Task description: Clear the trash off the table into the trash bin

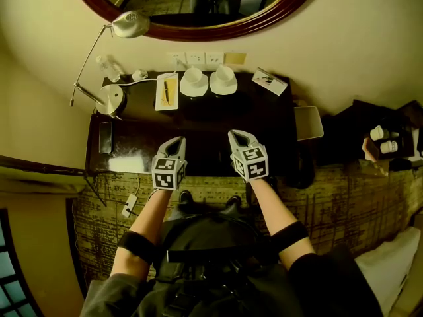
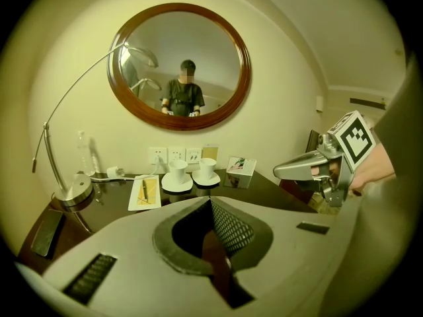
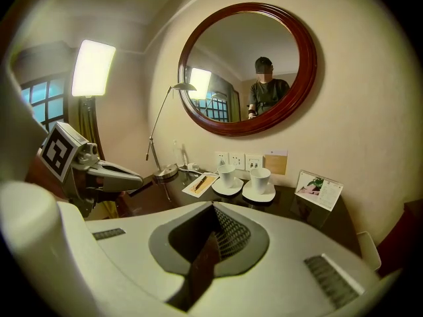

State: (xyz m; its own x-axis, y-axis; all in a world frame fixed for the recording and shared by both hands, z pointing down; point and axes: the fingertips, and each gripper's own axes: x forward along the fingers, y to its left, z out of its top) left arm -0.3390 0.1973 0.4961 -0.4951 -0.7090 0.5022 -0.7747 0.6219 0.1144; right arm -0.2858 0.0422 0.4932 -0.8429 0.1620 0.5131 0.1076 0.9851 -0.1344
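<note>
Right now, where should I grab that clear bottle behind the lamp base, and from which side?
Take the bottle around mid-body, coming from its right side: it seems to stand upright, with the lamp base close in front and the wall behind.

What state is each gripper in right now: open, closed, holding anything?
Left gripper: tongs closed, holding nothing.
Right gripper: tongs closed, holding nothing.
</note>
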